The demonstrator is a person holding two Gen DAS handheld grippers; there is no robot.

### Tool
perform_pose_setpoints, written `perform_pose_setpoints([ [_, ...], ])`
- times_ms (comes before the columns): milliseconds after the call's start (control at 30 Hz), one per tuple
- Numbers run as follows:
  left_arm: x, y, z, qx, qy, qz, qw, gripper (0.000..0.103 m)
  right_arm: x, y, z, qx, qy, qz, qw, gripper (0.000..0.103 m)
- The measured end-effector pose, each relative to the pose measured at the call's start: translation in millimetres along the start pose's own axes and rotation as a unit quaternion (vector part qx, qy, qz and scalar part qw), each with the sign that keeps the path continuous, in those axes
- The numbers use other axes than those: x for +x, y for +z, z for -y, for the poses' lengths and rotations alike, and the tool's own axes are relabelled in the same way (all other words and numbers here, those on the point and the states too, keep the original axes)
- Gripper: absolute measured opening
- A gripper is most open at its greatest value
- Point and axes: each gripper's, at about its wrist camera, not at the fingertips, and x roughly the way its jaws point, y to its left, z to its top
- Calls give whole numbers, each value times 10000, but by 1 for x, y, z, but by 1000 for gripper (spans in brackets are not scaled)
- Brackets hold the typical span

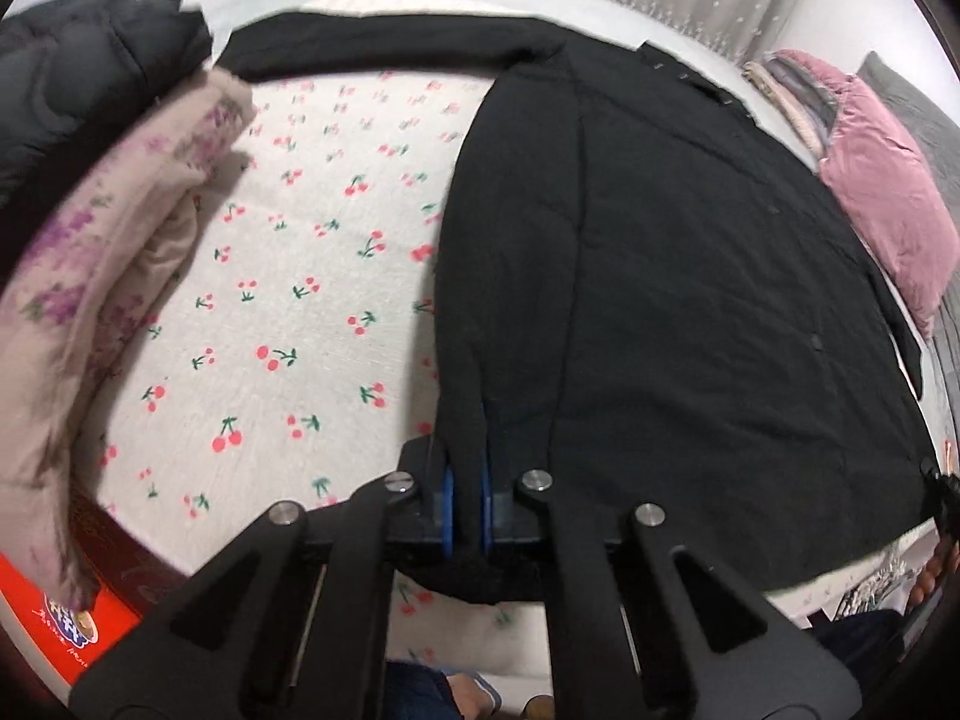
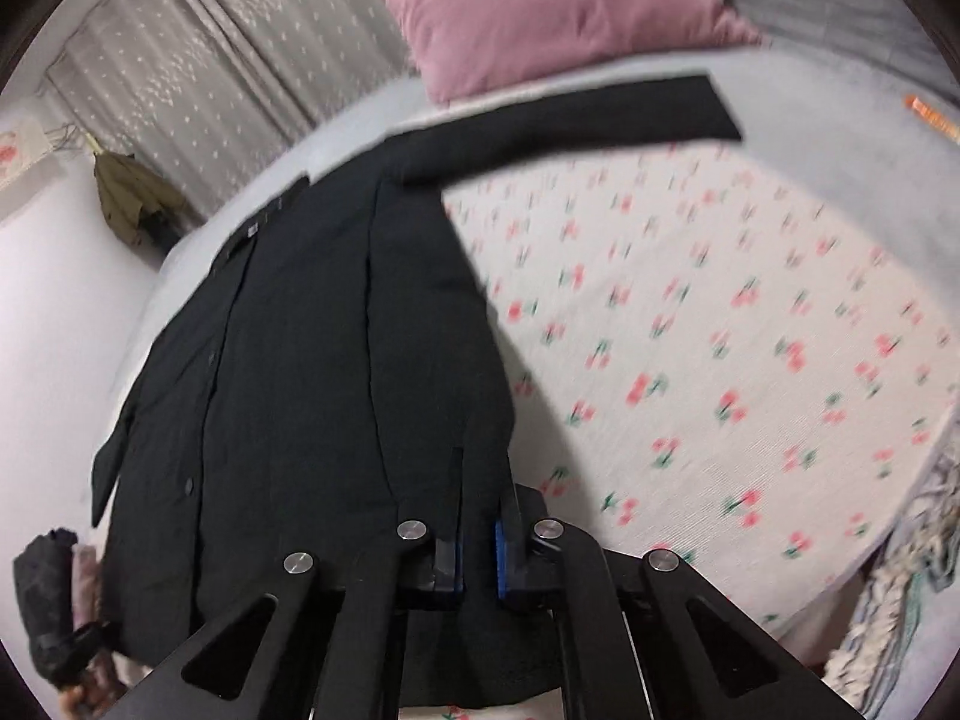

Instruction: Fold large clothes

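— Where's the coat?

— The black coat [image 1: 690, 276] lies spread flat on the cherry-print sheet [image 1: 288, 276] of the bed, one sleeve [image 2: 576, 114] stretched out toward the pink pillow [image 2: 558, 12].

— And your tools?

— My left tool [image 1: 467, 504] is pinched tight on a fold at the coat's near hem. My right tool [image 2: 477, 558] is closed on the hem fabric too.

— Anything beside it?

— A floral quilt [image 1: 102, 276] and a dark padded jacket [image 1: 78, 84], off to the side.

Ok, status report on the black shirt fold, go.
Left gripper shut on black shirt hem. Right gripper shut on the hem too. Shirt flat on cherry-print sheet, sleeves spread. Pink pillow beyond the sleeve, not blocking.
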Motion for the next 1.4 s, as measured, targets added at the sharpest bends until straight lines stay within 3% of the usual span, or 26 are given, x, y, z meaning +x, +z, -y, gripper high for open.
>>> perform_pose_setpoints([
  [200, -3, -5, 9, 84, 171, -70, 9998, 7, -12, 6, 10, 115, -68, 224, 9997, 5],
  [300, 3, 0, 8, 42, 304, -197, 9993, 13, -1, 3, 7, -50, -10, -45, 10000, 6],
  [400, -2, 10, 1, -310, 179, -117, 9993, 28, 4, 4, 12, 154, 176, -109, 9997, 10],
  [467, -14, 16, -2, -543, 108, 94, 9984, 45, -3, 8, 31, 681, 362, 105, 9970, 14],
  [533, -29, 29, 5, -703, 274, 456, 9961, 59, -10, 13, 45, 1087, 348, 407, 9926, 17],
  [600, -38, 39, 20, -757, 325, 611, 9947, 64, -11, 16, 51, 1307, 447, 595, 9886, 30],
  [667, -41, 48, 38, -746, 239, 601, 9951, 64, -4, 18, 53, 1624, 688, 619, 9824, 62],
  [733, -46, 57, 62, -695, 140, 567, 9959, 68, 5, 18, 50, 1875, 971, 574, 9758, 65],
  [767, -46, 64, 77, -630, 102, 599, 9962, 83, 9, 19, 48, 1905, 996, 530, 9752, 65],
  [833, -44, 69, 97, -419, -19, 853, 9955, 99, 20, 22, 41, 1946, 933, 393, 9756, 65],
  [933, -19, 70, 112, -269, 209, 882, 9955, 99, 33, 24, 36, 2086, 991, 245, 9727, 65],
  [1033, 4, 89, 123, -145, 35, 583, 9982, 99, 41, 28, 37, 2147, 853, 329, 9724, 65],
  [1200, 3, 131, 144, -589, -116, 839, 9947, 99, 55, 36, 47, 2778, 958, 466, 9547, 65],
  [1300, 28, 151, 167, -468, -333, 590, 9966, 99, 62, 44, 41, 2764, 953, 504, 9550, 65],
  [1400, 64, 148, 174, -250, -157, 434, 9986, 99, 70, 55, 38, 2654, 974, 440, 9582, 65],
])
